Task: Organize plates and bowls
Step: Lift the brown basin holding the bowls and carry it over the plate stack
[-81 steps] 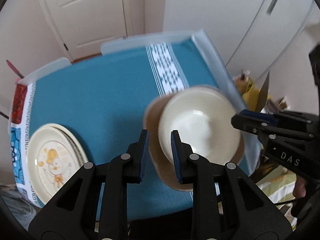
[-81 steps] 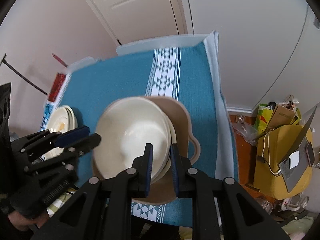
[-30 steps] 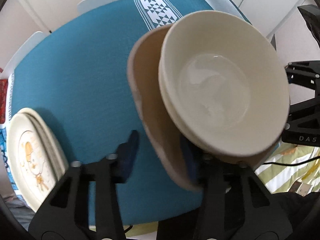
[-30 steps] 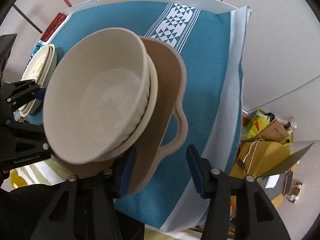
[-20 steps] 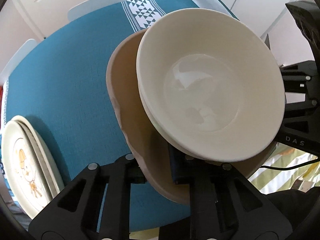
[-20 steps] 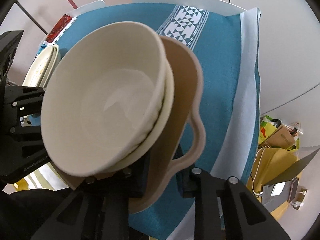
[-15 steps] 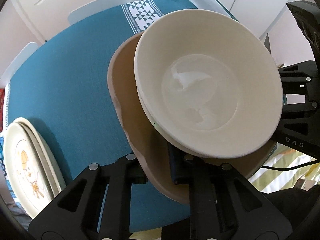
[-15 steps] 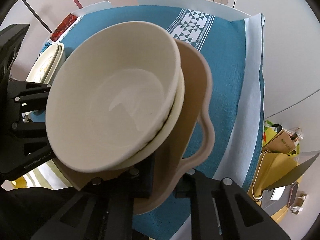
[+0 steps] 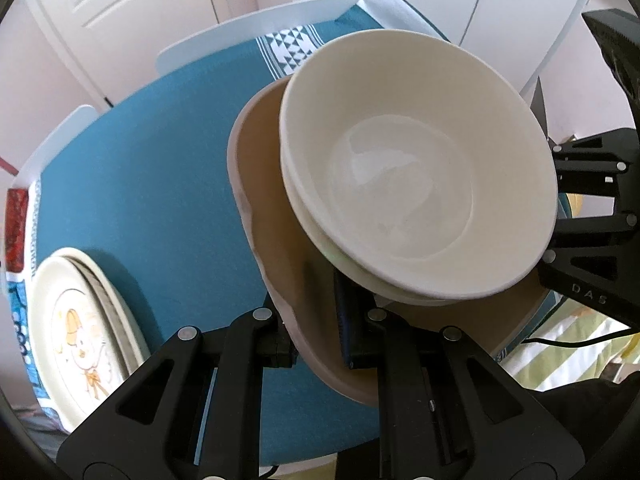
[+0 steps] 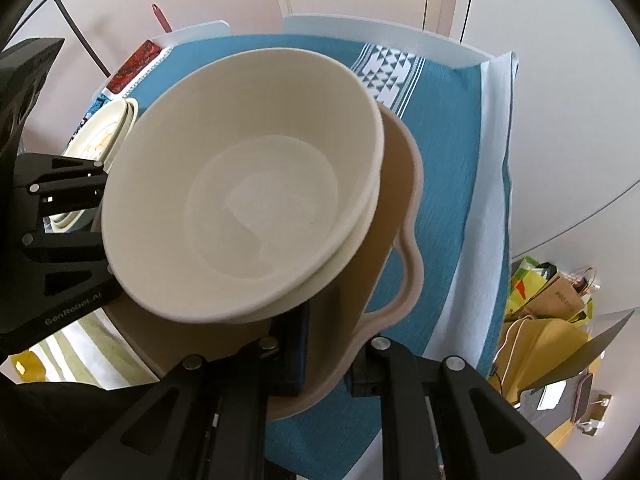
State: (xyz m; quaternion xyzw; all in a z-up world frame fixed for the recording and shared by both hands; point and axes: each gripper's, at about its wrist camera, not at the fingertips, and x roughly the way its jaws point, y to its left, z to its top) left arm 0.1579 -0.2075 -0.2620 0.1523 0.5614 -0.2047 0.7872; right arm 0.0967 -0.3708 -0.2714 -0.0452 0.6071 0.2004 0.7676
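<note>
A tan tray with a loop handle [image 9: 268, 200] [image 10: 400, 208] carries two nested cream bowls [image 9: 416, 168] [image 10: 248, 184]. My left gripper [image 9: 316, 320] is shut on the tray's left rim. My right gripper [image 10: 328, 344] is shut on the tray's rim by the handle. The tray is held above the teal tablecloth [image 9: 140, 184] [image 10: 448, 128]. A stack of cream plates with a cartoon print [image 9: 76, 336] [image 10: 100, 136] lies at the table's left edge.
White chair backs [image 9: 256, 36] stand at the table's far side, with a white door [image 9: 120, 8] behind. Yellow and brown bags [image 10: 552, 320] sit on the floor to the right. A red-patterned cloth edge [image 9: 16, 236] is at the far left.
Both grippers closed on the tray's rims about a second ago. Tray and bowls have since risen off the cloth and come closer to the cameras.
</note>
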